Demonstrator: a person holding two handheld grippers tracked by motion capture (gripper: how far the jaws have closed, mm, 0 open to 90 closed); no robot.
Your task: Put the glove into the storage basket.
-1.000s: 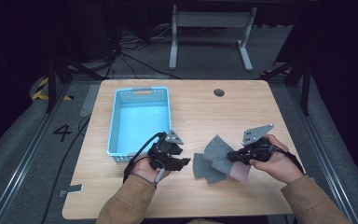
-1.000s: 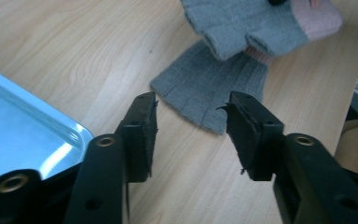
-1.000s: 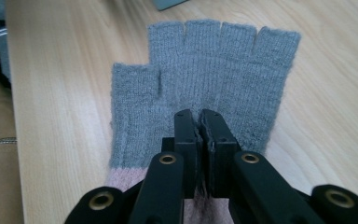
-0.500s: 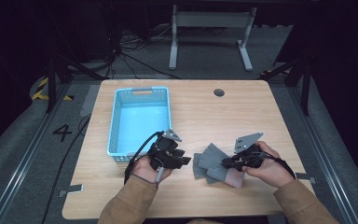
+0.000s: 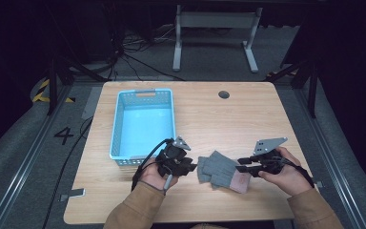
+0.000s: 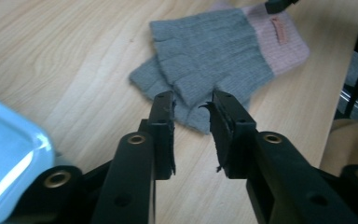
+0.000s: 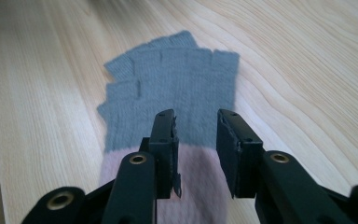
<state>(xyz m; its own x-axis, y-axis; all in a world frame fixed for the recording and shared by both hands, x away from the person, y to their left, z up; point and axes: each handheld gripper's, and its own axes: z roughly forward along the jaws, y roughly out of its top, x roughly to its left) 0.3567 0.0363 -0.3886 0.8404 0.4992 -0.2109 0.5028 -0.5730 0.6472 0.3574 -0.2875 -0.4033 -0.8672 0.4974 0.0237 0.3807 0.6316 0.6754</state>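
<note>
Since a second ago your right gripper (image 5: 242, 168) has slid down toward 6 o'clock with the gloves (image 5: 218, 169), and its jaws have just been opening; they now stand apart over the pink cuff (image 7: 168, 196), gripping nothing. On the desk (image 5: 209, 119), the flat grey pair lies at 4 o'clock of the blue basket (image 5: 116, 121). Your left gripper (image 6: 193, 105) has just been narrowing, its jaws part-open at the finger ends, pressing nothing. You seem to be releasing and regripping; next, close on both layers squarely.
</note>
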